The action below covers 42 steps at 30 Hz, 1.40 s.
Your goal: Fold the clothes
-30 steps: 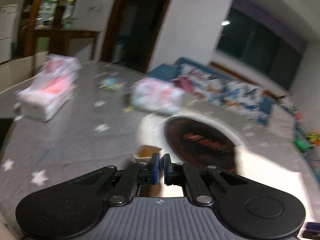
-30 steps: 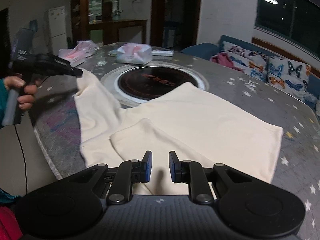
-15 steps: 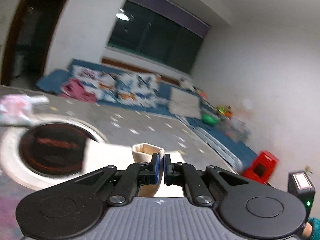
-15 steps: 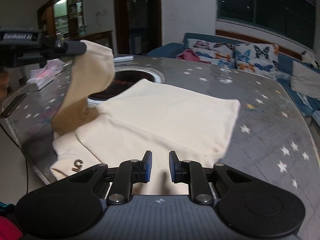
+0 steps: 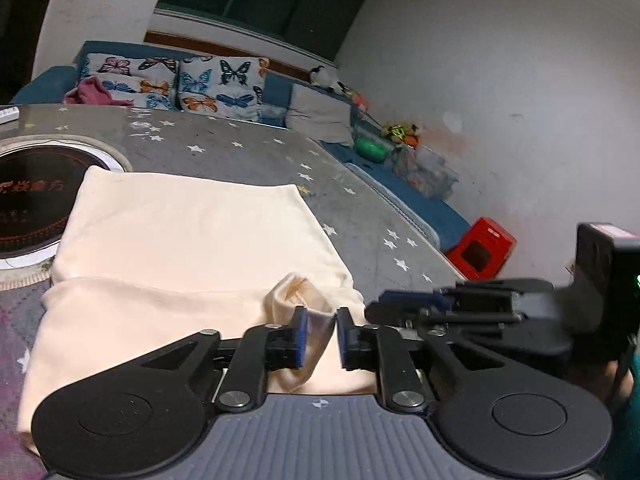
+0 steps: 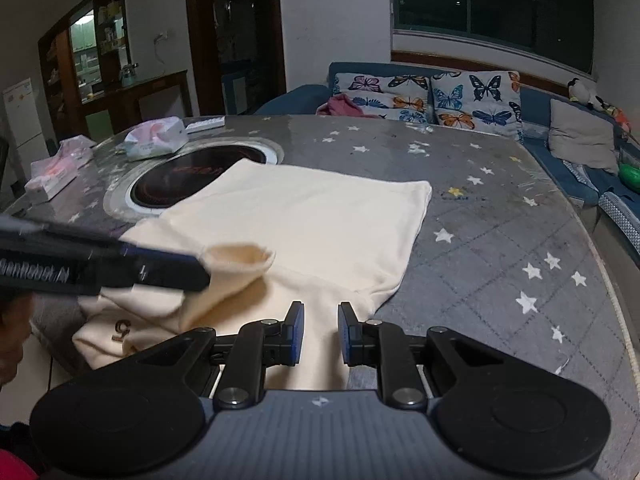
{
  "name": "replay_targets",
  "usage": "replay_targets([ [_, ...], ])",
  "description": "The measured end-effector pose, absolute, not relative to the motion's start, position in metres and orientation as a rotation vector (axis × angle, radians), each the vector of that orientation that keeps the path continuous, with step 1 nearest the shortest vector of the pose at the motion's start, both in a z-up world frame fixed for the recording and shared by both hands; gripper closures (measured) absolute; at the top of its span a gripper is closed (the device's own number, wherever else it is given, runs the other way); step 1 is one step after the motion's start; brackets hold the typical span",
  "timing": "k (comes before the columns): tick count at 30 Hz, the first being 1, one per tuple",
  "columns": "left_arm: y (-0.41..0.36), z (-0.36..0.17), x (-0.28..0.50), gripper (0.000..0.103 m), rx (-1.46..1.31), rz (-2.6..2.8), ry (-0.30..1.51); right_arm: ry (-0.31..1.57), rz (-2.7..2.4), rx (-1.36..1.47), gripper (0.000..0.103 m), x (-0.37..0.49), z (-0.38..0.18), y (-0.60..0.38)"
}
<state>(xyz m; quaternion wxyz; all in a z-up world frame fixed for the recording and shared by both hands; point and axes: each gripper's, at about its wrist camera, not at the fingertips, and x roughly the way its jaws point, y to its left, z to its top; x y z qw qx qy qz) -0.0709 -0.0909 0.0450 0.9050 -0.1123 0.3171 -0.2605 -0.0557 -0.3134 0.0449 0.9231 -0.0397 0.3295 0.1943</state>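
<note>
A cream sweatshirt (image 5: 192,232) (image 6: 312,220) lies flat on the grey star-patterned table (image 6: 500,240). One sleeve is folded across its near part, with the cuff (image 5: 298,292) (image 6: 240,258) standing up loosely. My left gripper (image 5: 320,320) (image 6: 200,276) is open, and the cuff sits slack between its blue pads. My right gripper (image 6: 320,332) is open too, hovering low over the sweatshirt's near edge with nothing gripped. In the left wrist view it (image 5: 376,308) comes in from the right, close beside the left gripper.
A round black hob (image 6: 200,172) (image 5: 28,200) is set into the table, partly under the sweatshirt. Two tissue packs (image 6: 156,142) (image 6: 56,168) lie at the far left. A sofa with butterfly cushions (image 6: 472,100) runs behind the table, and a red box (image 5: 480,248) stands on the floor.
The left gripper swung the sleeve across the sweatshirt toward the right gripper, lowered it, and opened its jaws. The right gripper stayed open, shifting slightly.
</note>
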Motion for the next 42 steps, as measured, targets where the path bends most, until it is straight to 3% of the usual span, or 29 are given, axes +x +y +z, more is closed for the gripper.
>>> replay_targets([
  [5,-0.050,0.044,-0.084,0.072,-0.193,-0.453,0.638,0.662,0.412,-0.076,0.086,-0.051,0.049,-0.308],
  [17,0.016,0.031,-0.123,0.055,-0.091,-0.319,0.649,0.760,0.503,-0.077,0.086,-0.047,0.033,-0.289],
  [26,0.016,0.019,-0.124,0.056,-0.070,-0.310,0.661,0.788,0.516,-0.097,0.089,-0.050,0.027,-0.281],
  [29,0.016,0.019,-0.120,0.069,-0.065,-0.305,0.650,0.787,0.511,-0.093,0.096,-0.049,0.027,-0.280],
  [33,0.013,0.017,-0.122,0.095,-0.015,-0.290,0.633,0.769,0.506,-0.115,0.099,-0.051,0.030,-0.276],
  [42,0.010,0.025,-0.134,0.099,0.046,-0.302,0.613,0.692,0.500,-0.163,0.100,-0.067,0.055,-0.277],
])
